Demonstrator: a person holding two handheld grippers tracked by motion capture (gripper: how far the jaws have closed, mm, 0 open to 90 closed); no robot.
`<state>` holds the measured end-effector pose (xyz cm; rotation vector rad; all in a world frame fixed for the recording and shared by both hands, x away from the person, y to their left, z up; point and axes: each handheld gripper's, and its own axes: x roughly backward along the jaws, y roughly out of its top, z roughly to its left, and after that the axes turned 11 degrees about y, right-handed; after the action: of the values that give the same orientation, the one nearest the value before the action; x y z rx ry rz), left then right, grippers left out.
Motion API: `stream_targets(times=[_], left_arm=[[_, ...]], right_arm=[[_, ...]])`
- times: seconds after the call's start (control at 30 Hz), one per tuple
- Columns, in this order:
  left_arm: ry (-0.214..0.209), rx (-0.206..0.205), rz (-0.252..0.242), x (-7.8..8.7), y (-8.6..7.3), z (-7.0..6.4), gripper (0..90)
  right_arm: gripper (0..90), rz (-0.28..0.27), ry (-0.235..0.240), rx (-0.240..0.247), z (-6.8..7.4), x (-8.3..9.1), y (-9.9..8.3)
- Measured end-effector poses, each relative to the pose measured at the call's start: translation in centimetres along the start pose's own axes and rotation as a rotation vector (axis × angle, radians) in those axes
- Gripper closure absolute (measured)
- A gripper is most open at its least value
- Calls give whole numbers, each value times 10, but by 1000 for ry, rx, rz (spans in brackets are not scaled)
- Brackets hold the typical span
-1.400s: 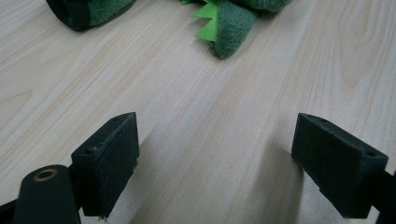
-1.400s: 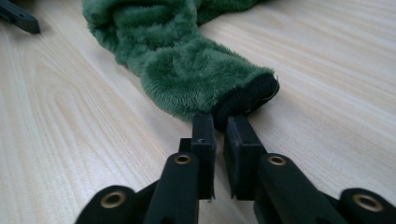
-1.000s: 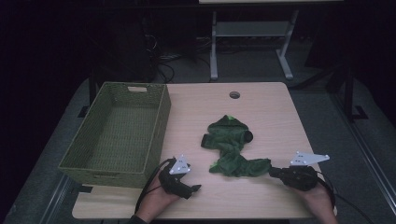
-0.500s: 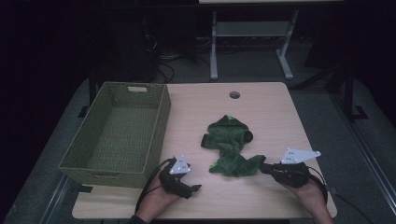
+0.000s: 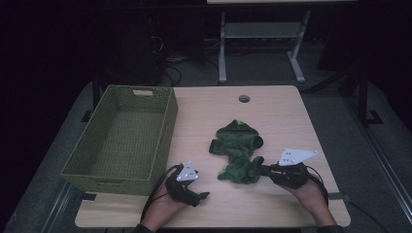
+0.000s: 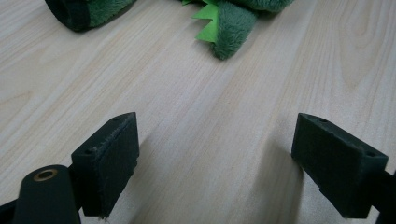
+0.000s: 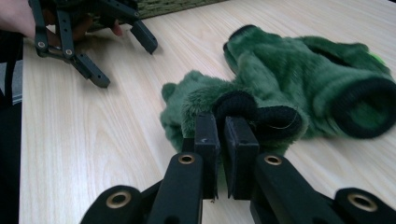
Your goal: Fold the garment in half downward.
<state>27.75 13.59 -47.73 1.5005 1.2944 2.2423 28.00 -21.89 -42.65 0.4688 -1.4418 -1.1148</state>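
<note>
Right gripper now pinching black cuff of green plush garment, dragged toward 5 o'clock. Left gripper spread, idle. Basket at 9 o'clock likely next.

Left gripper: resting low at the near table edge, jaws standing wide apart, nothing between them.
Left hand: wrapping the gripper body from below.
Right gripper: jaws pressing together, pointing leftward.
Right hand: gripping from behind, forearm entering from the bottom.
</note>
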Motion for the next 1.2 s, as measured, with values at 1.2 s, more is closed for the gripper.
stream_targets(times=[1.2], left_arm=[[2,1,-3,0,0,0,144]], right_arm=[[896,25,26,-129,-37,-64,19]])
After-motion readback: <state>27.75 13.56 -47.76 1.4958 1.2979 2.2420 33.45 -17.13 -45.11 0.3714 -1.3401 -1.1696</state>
